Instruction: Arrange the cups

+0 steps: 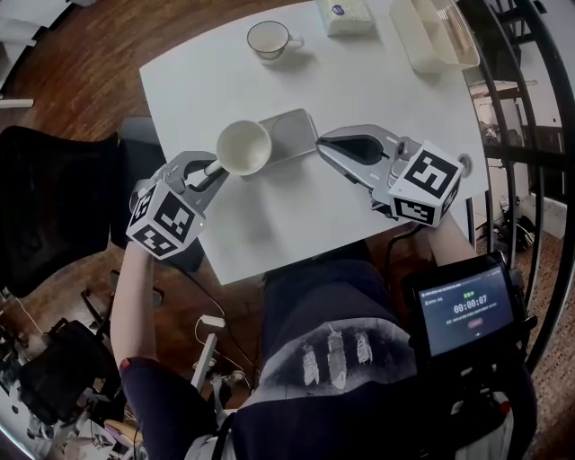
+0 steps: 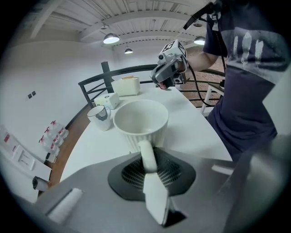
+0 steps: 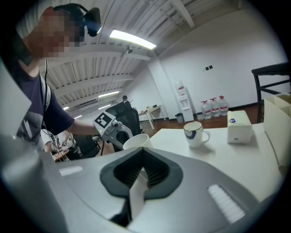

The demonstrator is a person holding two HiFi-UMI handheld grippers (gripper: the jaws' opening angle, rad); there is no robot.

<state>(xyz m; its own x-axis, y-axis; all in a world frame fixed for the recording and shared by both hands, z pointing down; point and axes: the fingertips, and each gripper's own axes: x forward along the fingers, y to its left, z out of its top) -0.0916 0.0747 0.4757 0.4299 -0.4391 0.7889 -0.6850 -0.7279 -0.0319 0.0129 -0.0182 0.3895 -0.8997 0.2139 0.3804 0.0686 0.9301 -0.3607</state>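
I see white ribbed ceramic cup (image 1: 243,147): plain white, vertical ridges outside. White ceramic mug (image 3: 195,134): dark blue mark on side. Rectangular table top (image 1: 359,81) white. Flat metal tray (image 1: 296,133) silver-grey. Left gripper (image 1: 214,169), right gripper (image 1: 322,144): grey shells, black-and-white square-marker cubes. Wooden floor (image 1: 90,81) brown.

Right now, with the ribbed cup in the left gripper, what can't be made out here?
- Base of the ribbed cup, on the table or lifted: hidden by its own body, head view.
- Tissue box print: too small, every view.
- Clear container: cut off by head view's top edge.
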